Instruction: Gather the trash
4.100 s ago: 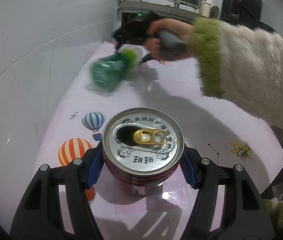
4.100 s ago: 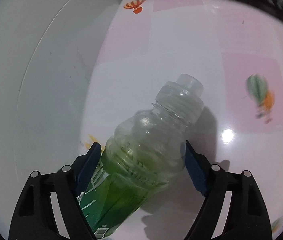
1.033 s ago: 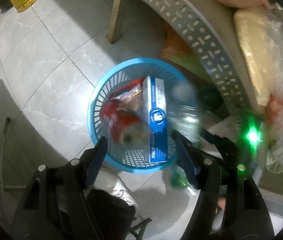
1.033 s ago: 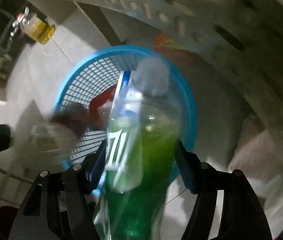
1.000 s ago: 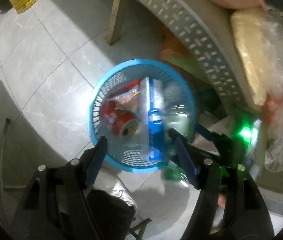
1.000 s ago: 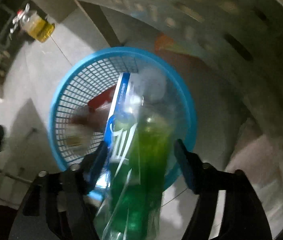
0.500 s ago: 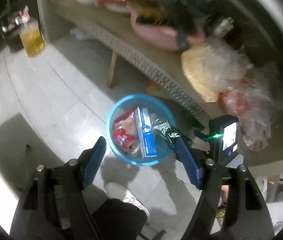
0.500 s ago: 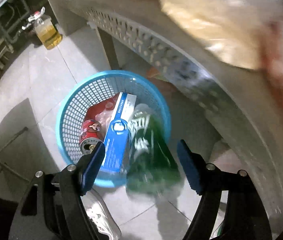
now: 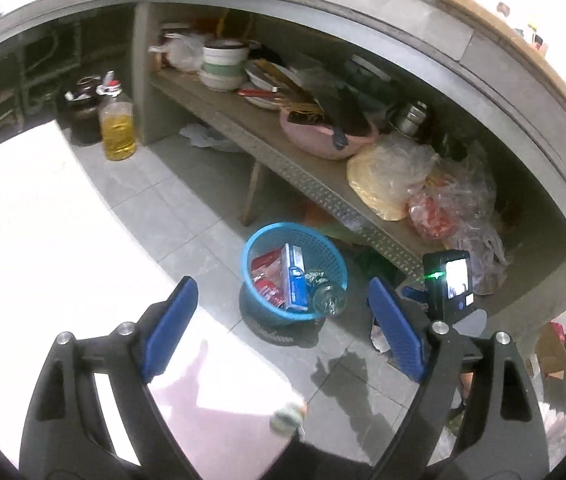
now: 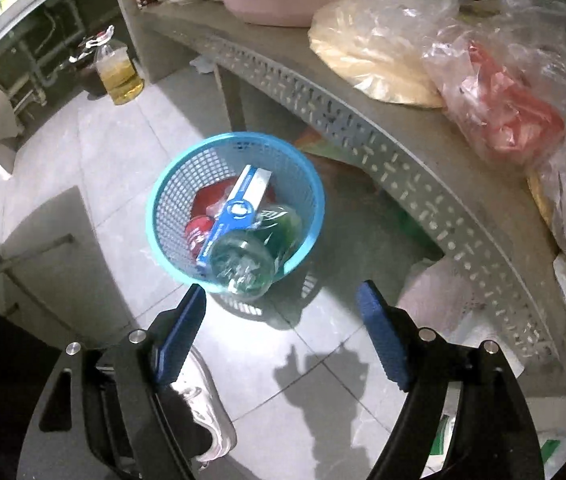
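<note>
The green bottle (image 10: 261,246), red can (image 10: 197,232) and blue box (image 10: 239,208) lay inside the blue basket (image 10: 163,200) on the tiled floor (image 10: 123,152), beside the shelf (image 10: 363,136). Both the left hand-held gripper (image 9: 279,328) and the right hand-held gripper (image 10: 281,332) had just been opening, wide and empty.

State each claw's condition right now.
Left claw: open, empty, just been opening.
Right claw: open, empty, just been opening.
</note>
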